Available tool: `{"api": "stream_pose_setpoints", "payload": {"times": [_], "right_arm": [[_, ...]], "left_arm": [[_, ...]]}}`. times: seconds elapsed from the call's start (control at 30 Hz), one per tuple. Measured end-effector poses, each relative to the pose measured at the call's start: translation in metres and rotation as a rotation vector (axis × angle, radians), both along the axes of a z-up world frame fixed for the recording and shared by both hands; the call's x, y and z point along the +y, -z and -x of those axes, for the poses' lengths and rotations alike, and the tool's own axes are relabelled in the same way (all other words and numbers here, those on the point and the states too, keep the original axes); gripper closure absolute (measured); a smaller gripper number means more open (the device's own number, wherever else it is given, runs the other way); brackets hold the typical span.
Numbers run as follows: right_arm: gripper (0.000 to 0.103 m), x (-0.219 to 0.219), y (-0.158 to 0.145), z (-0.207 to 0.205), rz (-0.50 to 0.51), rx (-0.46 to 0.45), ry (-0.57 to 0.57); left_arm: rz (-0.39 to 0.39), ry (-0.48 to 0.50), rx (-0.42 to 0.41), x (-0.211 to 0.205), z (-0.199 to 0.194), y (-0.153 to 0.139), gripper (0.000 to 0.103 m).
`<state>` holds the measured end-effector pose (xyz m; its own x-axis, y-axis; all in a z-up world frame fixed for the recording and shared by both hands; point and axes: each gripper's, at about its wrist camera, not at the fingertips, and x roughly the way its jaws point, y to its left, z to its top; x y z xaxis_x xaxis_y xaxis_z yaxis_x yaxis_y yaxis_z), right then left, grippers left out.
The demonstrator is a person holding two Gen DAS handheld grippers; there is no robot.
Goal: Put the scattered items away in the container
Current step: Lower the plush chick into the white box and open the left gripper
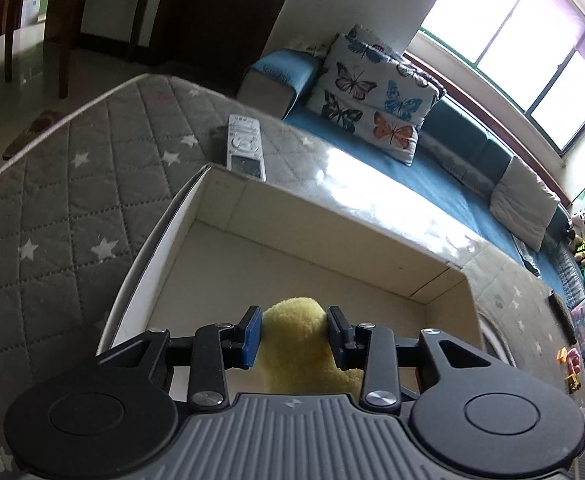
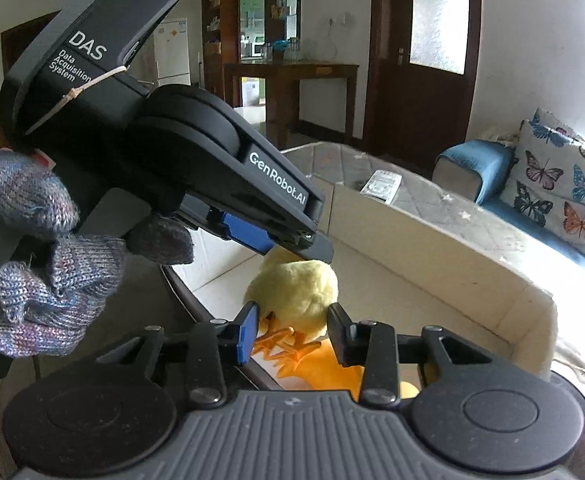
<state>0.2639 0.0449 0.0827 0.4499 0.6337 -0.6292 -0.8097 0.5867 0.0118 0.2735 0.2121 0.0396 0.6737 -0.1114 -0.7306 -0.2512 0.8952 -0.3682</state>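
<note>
Yellow plush duck (image 2: 296, 292) clamped in left gripper (image 1: 293, 334), feet toward right gripper (image 2: 292, 336), above box (image 1: 332, 216).

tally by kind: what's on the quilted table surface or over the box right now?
Yellow plush toy, gripped by the left gripper over the box: 1
Orange plush piece under the right gripper: 1
White remote behind the box: 1
White box: 1
Total: 4

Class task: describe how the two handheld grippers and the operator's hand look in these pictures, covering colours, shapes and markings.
Both grippers are matte black with round pivot discs, a ribbed grey base and blue finger pads. The left gripper carries white "DAS Data Acquisition System" and "GenRobot.AI" lettering. The right gripper looks alike. The hand wears a blue-purple knitted glove.
</note>
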Motion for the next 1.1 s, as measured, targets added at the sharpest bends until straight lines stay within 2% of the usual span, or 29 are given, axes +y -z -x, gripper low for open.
{"api": "stream_pose_setpoints", "payload": {"times": [0.33, 0.6, 0.97, 1.1], "right_arm": [[0.066, 0.001, 0.004, 0.01, 0.007, 0.04, 0.004], [0.066, -0.006, -0.002, 0.015, -0.014, 0.057, 0.016], [0.065, -0.02, -0.019, 0.032, -0.035, 0.02, 0.031], [0.061, -0.028, -0.022, 0.036, -0.039, 0.004, 0.046]], "left_arm": [[-0.051, 0.011, 0.032, -0.004, -0.003, 0.008, 0.064], [-0.075, 0.008, 0.004, -0.006, 0.006, -0.002, 0.064], [-0.124, 0.032, -0.053, -0.023, 0.027, -0.023, 0.064], [-0.134, 0.042, -0.07, -0.031, 0.037, -0.028, 0.064]]}}
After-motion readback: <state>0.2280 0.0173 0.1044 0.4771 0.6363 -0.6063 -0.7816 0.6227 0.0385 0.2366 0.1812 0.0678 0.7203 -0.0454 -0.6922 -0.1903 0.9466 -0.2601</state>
